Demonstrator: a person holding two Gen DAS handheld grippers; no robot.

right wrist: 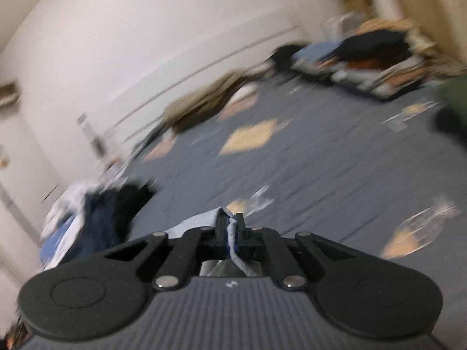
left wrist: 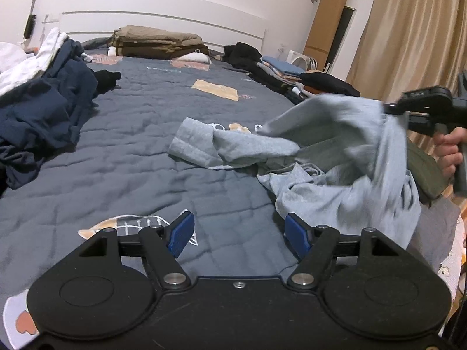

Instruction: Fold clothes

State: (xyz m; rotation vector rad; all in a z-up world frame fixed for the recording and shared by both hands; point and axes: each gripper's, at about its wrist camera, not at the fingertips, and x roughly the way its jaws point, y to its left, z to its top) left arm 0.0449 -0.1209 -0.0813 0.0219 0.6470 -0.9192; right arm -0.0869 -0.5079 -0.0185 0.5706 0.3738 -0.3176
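A light grey-blue garment (left wrist: pixel 335 157) lies crumpled on the dark quilted bed (left wrist: pixel 146 151), its right side lifted into the air. My right gripper (left wrist: pixel 388 110) holds that raised edge, with a hand (left wrist: pixel 449 154) on its handle at the right border. In the right wrist view the right gripper (right wrist: pixel 230 227) is shut on a strip of the grey-blue cloth (right wrist: pixel 233 239), which runs back between the closed jaws. My left gripper (left wrist: pixel 239 233) stands open low over the quilt, blue pads (left wrist: pixel 182 233) apart, nothing between them; the garment's near hem lies just beyond its right pad.
A heap of navy and white clothes (left wrist: pixel 43 110) lies at the left of the bed. Folded brown bedding (left wrist: pixel 157 42) rests by the white headboard (left wrist: pixel 163 20). Stacks of folded clothes (left wrist: pixel 292 75) line the right side. Tan curtains (left wrist: pixel 414 35) hang at right.
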